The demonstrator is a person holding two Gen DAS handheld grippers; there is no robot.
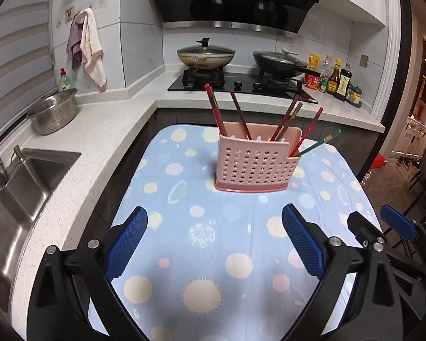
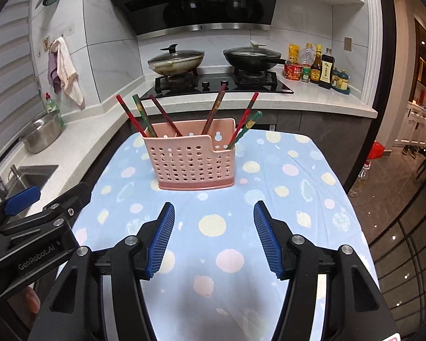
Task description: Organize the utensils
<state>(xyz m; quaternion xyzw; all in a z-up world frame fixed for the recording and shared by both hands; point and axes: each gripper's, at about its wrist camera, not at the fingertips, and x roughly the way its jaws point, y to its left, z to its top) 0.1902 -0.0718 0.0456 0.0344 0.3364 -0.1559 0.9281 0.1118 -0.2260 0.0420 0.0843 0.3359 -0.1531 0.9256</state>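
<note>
The fingers of the left gripper [image 1: 214,240] are seen spread wide apart, with nothing between them but the patterned cloth [image 1: 184,255]. The fingers of the right gripper [image 2: 213,237] are also parted, somewhat less widely, and likewise nothing is held. Both pairs are angled downward over the near part of the cloth-covered tabletop [image 2: 312,199], side by side, the right gripper being visible at the right edge of the left wrist view.

Ahead of both, toward the far end of the cloth, a pink perforated holder [image 2: 194,159] is stood upright on its base. Its long side is presented broadside to the fingers, running left to right across both views. The chopsticks [image 2: 164,116] are already lodged in it, fanned outward at a slant: several leaning left from the main compartment, others leaning right, and a red and a green one from the lower, notched end at the right.

No loose utensil can be seen on the cloth, so the sorting is judged to be at or near its end. The holder is set slightly right of centre in the left view and slightly left of centre in the right view; neither hand is clearly nearer. Any further reach would have to be made straight forward, well beyond the fingertips.
</note>
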